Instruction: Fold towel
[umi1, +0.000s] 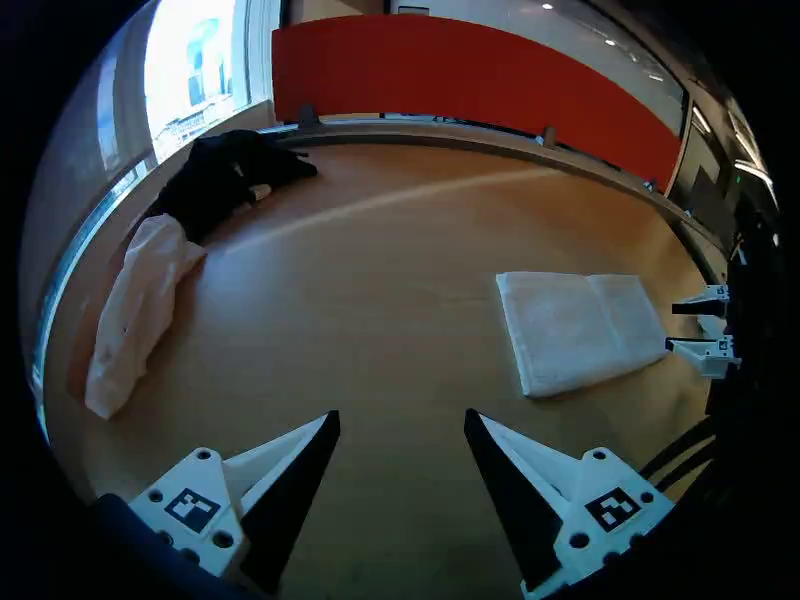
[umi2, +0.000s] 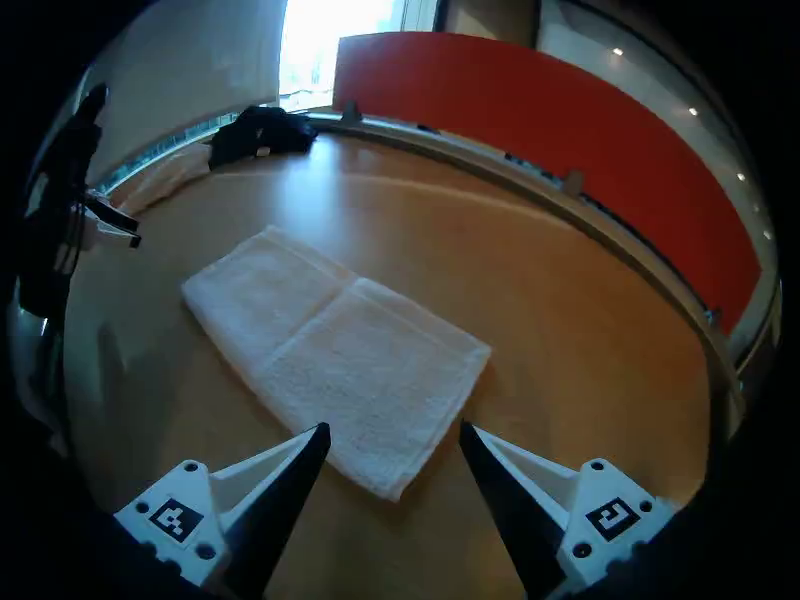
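The folded white towel (umi2: 335, 350) lies flat on the wooden tabletop (umi2: 560, 330), its near corner just ahead of the right gripper (umi2: 394, 427), whose fingers are spread. The left gripper (umi1: 401, 415), also spread, hovers well apart from the towel. The fingers carry square black-and-white markers (umi1: 192, 508). A black garment (umi1: 225, 180) and a white cloth (umi1: 135, 310) lie at the tabletop's far edge.

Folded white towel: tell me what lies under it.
The towel lies flat on the wooden table; whatever sits between its layers or beneath it is covered.
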